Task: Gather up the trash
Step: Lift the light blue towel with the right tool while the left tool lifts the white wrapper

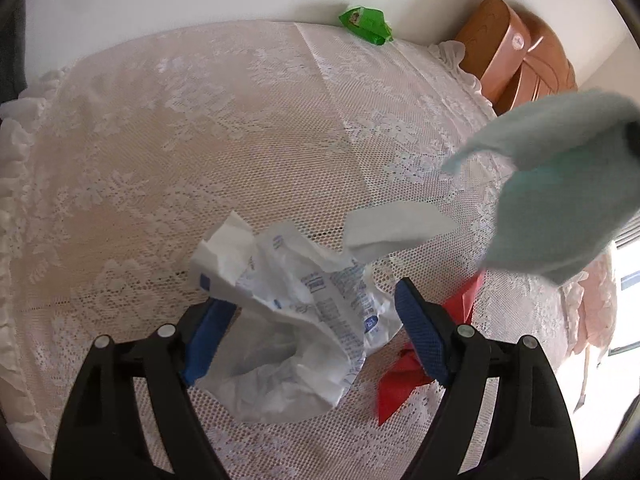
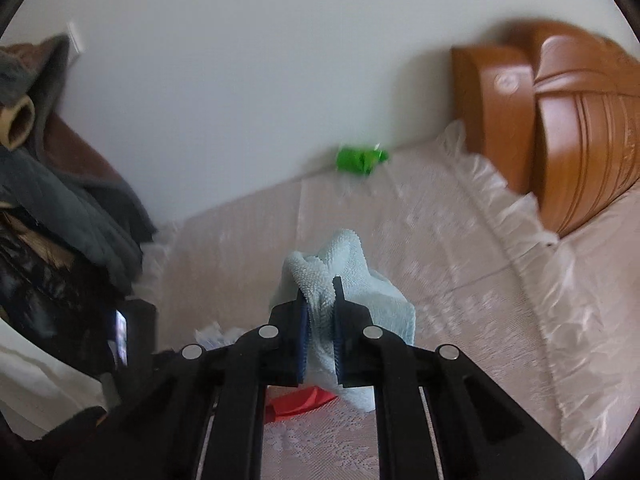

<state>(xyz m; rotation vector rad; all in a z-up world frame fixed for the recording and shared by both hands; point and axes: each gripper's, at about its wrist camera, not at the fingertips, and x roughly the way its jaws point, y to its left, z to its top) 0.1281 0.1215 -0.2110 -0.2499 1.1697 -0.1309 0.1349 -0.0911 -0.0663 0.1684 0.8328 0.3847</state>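
A white wall (image 2: pixel 240 80) backs a bed spread with a pale lace cover (image 1: pixel 160 160), its ruffled edge meeting a carved wooden headboard (image 2: pixel 580 140) at the far right corner. Dark clothing (image 2: pixel 60 200) lies heaped at the left edge of the right wrist view.

A light blue terry cloth (image 2: pixel 352 280) hangs above the cover, pinched between the pressed-together fingers of the right gripper (image 2: pixel 320 320); in the left wrist view the same cloth (image 1: pixel 560 200) fills the right side of the frame, off the bed.

A crumpled white plastic wrapper (image 1: pixel 300 320) with blue print lies on the lace directly between the widely spread fingers of the left gripper (image 1: pixel 316 328); whether the blue pads touch it cannot be told. A white tissue (image 1: pixel 396 228) sits just beyond the wrapper. A red scrap (image 1: pixel 400 384) lies on the cover beside the wrapper, partly behind the gripper's right finger. A small green packet (image 1: pixel 366 24) rests at the far edge of the bed against the wall, well apart from the rest.
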